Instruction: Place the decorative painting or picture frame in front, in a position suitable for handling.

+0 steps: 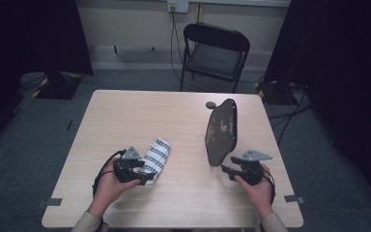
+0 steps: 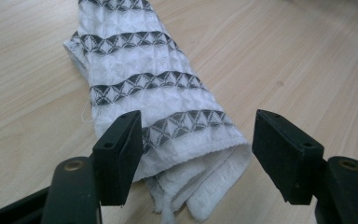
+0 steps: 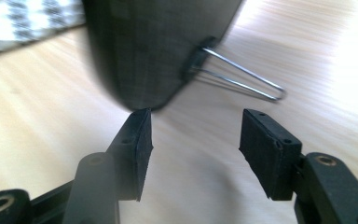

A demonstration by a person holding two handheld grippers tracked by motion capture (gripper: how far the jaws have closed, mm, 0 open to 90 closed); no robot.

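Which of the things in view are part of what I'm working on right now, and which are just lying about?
In the job:
- folded patterned towel, between the open left gripper
- black board with its wire stand, just ahead of the open right gripper

Lying about:
- small dark round thing on the table
- folding chair beyond it

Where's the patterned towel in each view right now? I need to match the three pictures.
High view: the towel lies left of centre on the table, at the left gripper.
Left gripper view: centre, its near end between the open jaws.
Right gripper view: blurred, top left corner.
Shared landmark: the wooden table.
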